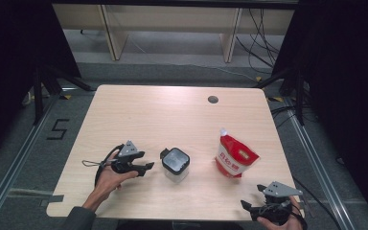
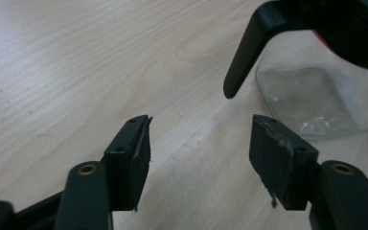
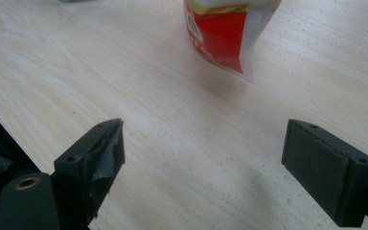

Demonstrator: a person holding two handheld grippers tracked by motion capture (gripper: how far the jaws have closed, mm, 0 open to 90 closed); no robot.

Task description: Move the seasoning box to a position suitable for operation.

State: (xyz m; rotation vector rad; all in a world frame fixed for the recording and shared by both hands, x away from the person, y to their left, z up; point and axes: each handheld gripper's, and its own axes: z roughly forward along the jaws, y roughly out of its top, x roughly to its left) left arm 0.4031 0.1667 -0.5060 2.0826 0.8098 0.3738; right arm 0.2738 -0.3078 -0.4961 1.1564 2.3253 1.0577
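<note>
**Mia:** What is the left gripper (image 1: pixel 149 166) going for?

**Ben:** That small clear jar with the square black lid (image 1: pixel 175 160). It sits on the light wooden table (image 1: pixel 139 110), near the front edge, about in the middle. The gripper is just beside the jar, on its left.

**Mia:** Is it holding the jar?

**Ben:** No. Its jaws stand partly open with nothing between them, just bare table. In the left gripper view the clear jar (image 2: pixel 311 103) is up ahead and a bit to the side.

**Mia:** Is the jar hard to pick up?

**Ben:** I think it is stiff and smooth, so it could slip. It looks empty, so it should be light. It might be glass, and then it could break if it tips or falls. I can't tell for sure.

**Mia:** Where should the gripper grab it?

**Ben:** I would squeeze two flat sides of the clear part, low under the lid. The black clip (image 2: pixel 242 55) sticking out from the lid looks too thin and wobbly.

**Mia:** What else is near the jar?

**Ben:** A soft red and white pouch (image 1: pixel 235 155) stands to the right of the jar, apart from it. The right gripper (image 1: pixel 251 207) is farther right and nearer the front edge than the jar. Its jaws are wide open and hold nothing.
</note>
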